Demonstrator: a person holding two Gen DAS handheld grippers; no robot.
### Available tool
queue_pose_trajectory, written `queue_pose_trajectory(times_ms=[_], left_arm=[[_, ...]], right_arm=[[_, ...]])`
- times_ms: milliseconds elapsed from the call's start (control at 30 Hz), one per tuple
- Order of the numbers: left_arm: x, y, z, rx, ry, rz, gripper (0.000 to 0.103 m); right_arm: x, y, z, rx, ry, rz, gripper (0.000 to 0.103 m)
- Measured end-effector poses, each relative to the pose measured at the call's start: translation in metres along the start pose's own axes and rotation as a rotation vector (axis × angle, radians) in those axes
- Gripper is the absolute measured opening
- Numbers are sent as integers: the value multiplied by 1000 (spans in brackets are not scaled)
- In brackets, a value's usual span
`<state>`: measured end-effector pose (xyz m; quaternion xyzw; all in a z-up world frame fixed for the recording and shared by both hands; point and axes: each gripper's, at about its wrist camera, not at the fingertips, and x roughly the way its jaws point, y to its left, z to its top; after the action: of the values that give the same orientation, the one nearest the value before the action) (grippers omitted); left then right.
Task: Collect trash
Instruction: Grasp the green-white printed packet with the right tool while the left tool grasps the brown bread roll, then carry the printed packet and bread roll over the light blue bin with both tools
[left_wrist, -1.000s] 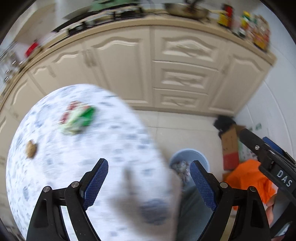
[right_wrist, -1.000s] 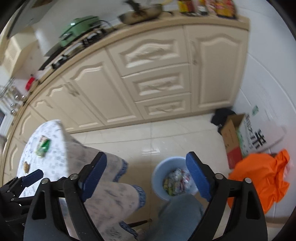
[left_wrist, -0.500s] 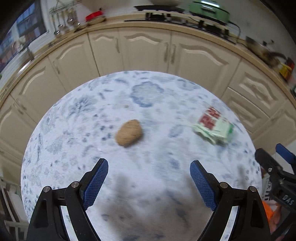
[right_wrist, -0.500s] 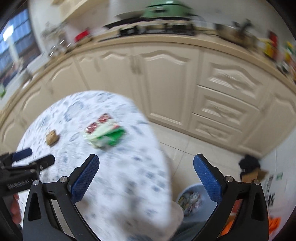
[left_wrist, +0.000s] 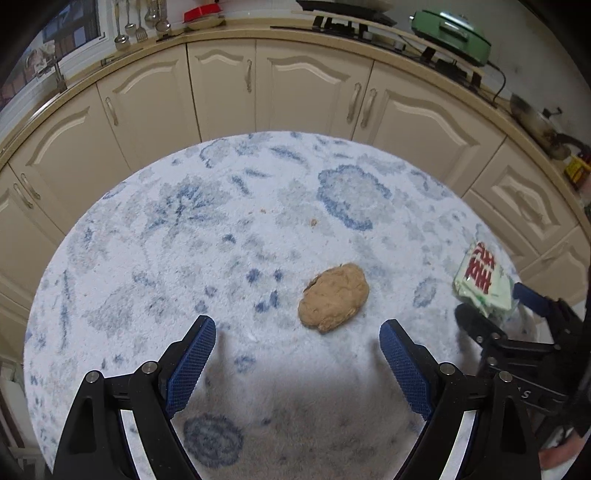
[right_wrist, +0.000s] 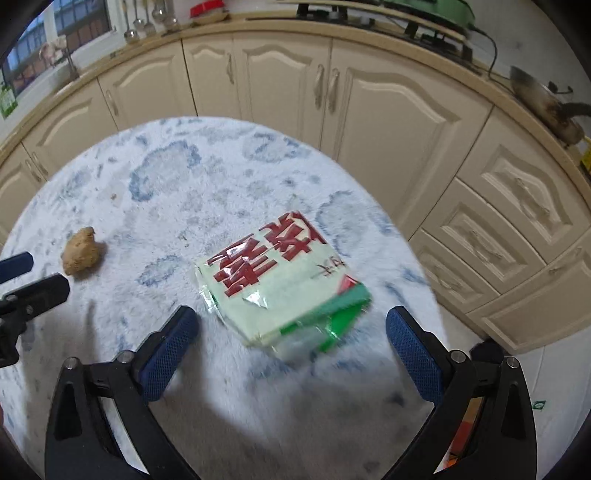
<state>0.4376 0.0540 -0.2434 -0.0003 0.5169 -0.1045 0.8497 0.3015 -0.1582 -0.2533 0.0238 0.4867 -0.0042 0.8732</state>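
Wide-open right gripper (right_wrist: 288, 347) is hovering over the green-and-red packet (right_wrist: 284, 288) at frame centre, its length running upper-left to lower-right; left gripper (left_wrist: 295, 354), jaws apart and empty, is facing the brown lump (left_wrist: 334, 301).

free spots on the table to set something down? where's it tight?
Most of the table is bare: the whole left half and the far side toward the cabinets, save a few crumbs. It is tight on the right: the brown lump lies ahead of the left gripper, the packet near the right edge ahead of the right gripper.
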Motion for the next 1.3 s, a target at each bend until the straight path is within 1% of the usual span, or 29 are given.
queue_pose_trajectory(times_ms=[67,100,133,167,200,233,267,300,333,400,467,567,700,767,867,967,1100,1300], left_arm=[[5,-2,2,22,-24,-30,88],[7,-3,3,28,-35,-32,88],[9,-4,3,34,-45,-32,88],[12,-5,3,42,-53,-35,88],[17,-6,3,50,-56,-44,86],[22,-7,2,56,-48,-49,69],[28,-8,0,68,-43,-40,61],[27,-11,-3,97,-84,-6,39],[28,-13,-3,115,-83,-6,34],[28,-13,-3,98,-76,-9,34],[27,-10,-3,69,-62,-27,34],[22,-7,-4,52,-44,-51,34],[15,-10,-6,49,-31,-34,34],[9,-16,-7,64,-36,-31,34],[-1,-28,-8,80,-41,-46,34],[-9,-42,-9,107,-49,-48,34],[-20,-65,-11,152,-57,-66,34],[-27,-111,-17,247,-55,-83,34]], right_arm=[[1,1,-1,3,-39,-4,103],[1,1,-1,5,-43,-4,103],[0,1,0,3,-47,0,100],[-1,1,0,-1,-63,9,90],[-3,1,0,-2,-75,13,85],[-3,2,0,-1,-75,13,84],[-4,2,0,-2,-78,13,81],[-5,2,1,-1,-84,17,78],[-7,3,0,0,-94,19,68],[-7,3,0,2,-95,31,68],[-7,4,1,2,-97,32,68],[-9,1,0,17,-107,43,68],[-15,-2,-3,42,-134,31,68],[-18,-5,-5,50,-137,25,68],[-25,-12,-8,74,-148,11,68],[-35,-23,-12,112,-171,-14,68],[-53,-45,-19,171,-209,-53,68],[-76,-85,-35,251,-232,-109,68]])
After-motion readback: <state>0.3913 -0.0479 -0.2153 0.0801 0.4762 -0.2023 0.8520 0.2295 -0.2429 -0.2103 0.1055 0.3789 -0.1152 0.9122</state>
